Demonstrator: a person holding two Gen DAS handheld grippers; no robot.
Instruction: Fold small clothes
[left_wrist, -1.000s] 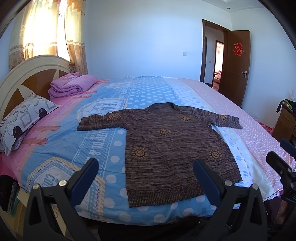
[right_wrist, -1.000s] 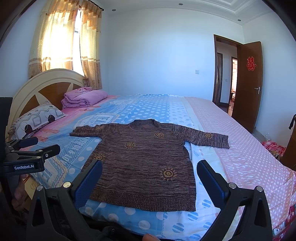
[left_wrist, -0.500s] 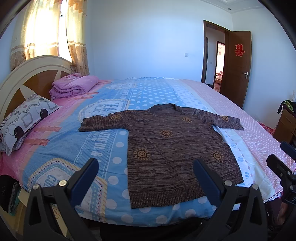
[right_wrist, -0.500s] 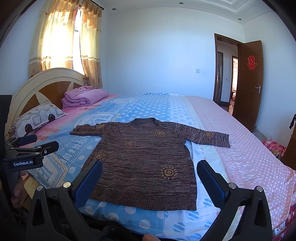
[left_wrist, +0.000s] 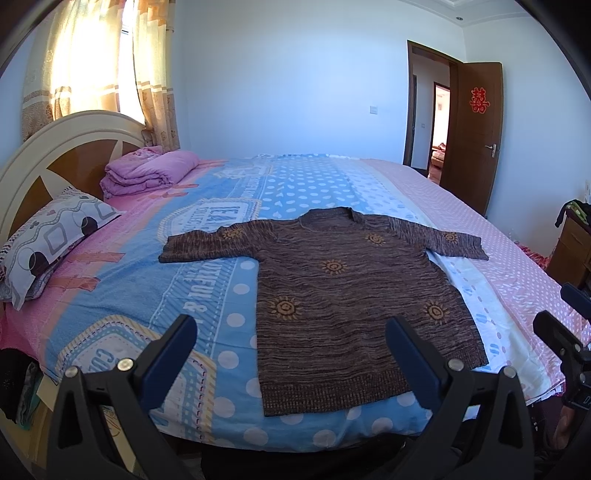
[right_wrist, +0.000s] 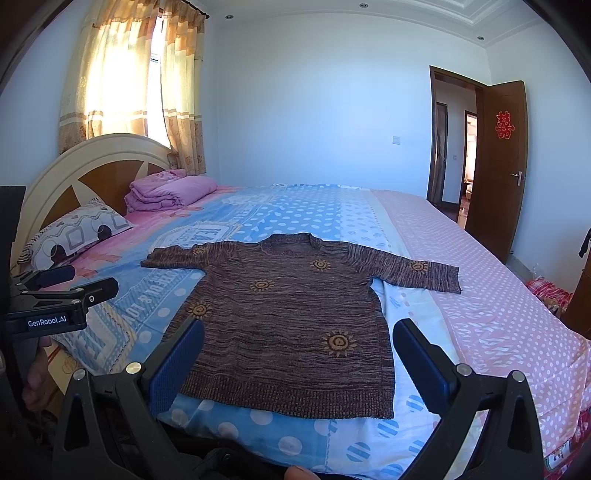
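The brown knit sweater (left_wrist: 354, 295) lay flat and face up on the bed (left_wrist: 122, 280), hem along the near edge, neckline toward the far side, both short sleeves spread straight out. It looked smooth and unfolded, so the folding had not yet begun.

The left gripper (left_wrist: 291, 354) hung off the near edge, short of the hem's left corner, jaws wide and holding nothing. The right gripper (right_wrist: 299, 358) hung likewise before the hem, jaws wide and empty, touching no cloth.

The step in hand appeared to be the reach for a first fold. To do it well, each gripper would probably best pinch one layer cleanly at a sleeve cuff or hem corner, lift only enough to clear the knit, and carry it across without dragging the body askew; loose knit likely stretches and sags, so matched, slow motion should keep the edges square.

A patterned pillow (left_wrist: 51, 243) and a folded pink blanket (left_wrist: 147, 173) sat by the headboard (left_wrist: 55, 155), well apart from the sweater.
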